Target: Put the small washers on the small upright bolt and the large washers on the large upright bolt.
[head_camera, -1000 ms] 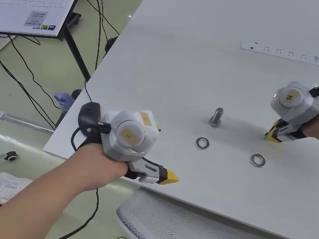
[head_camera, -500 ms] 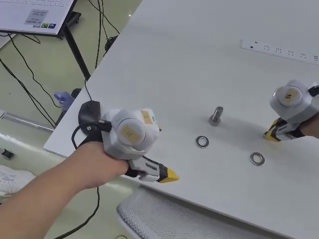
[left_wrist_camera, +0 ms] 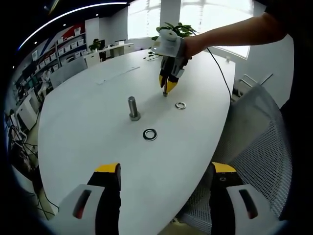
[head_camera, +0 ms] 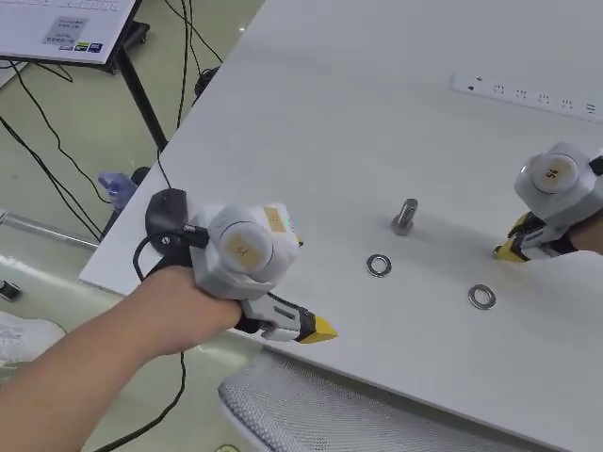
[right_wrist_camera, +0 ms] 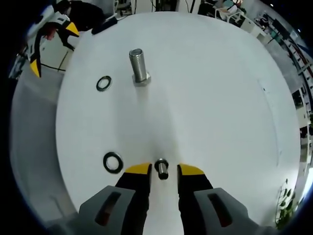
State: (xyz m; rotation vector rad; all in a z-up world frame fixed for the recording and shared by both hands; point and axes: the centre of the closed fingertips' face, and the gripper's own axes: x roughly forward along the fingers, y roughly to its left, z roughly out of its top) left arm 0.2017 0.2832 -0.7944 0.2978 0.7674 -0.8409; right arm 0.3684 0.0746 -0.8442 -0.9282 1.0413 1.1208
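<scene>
1. Washers: first washer (head_camera: 379, 266) and second washer (head_camera: 482, 297) lie flat on the table (head_camera: 358, 113), near the large bolt (head_camera: 405, 217).
2. Neither bolt carries a washer, so all placements appear outstanding.
3. Left gripper (left_wrist_camera: 165, 169): jaws spread wide, empty.
4. Right gripper (right_wrist_camera: 165, 169): jaws flank the small bolt (right_wrist_camera: 161, 166). Whether they touch it cannot be told.

Little here is legible. On left gripper (head_camera: 318, 330), body top: round tan sticker (head_camera: 241, 250) with dark print, too small to read. Rectangular tan label (head_camera: 274, 220) just beside it, likewise unreadable. On right gripper (head_camera: 510, 250): matching round disc (head_camera: 553, 172), two dark characters, possibly digits, cannot tell which. Laptop (head_camera: 57, 19) at top left of head view: white label (head_camera: 66, 31) with lines of print, small blue and green badges (head_camera: 89, 47) next to it, all blurred
</scene>
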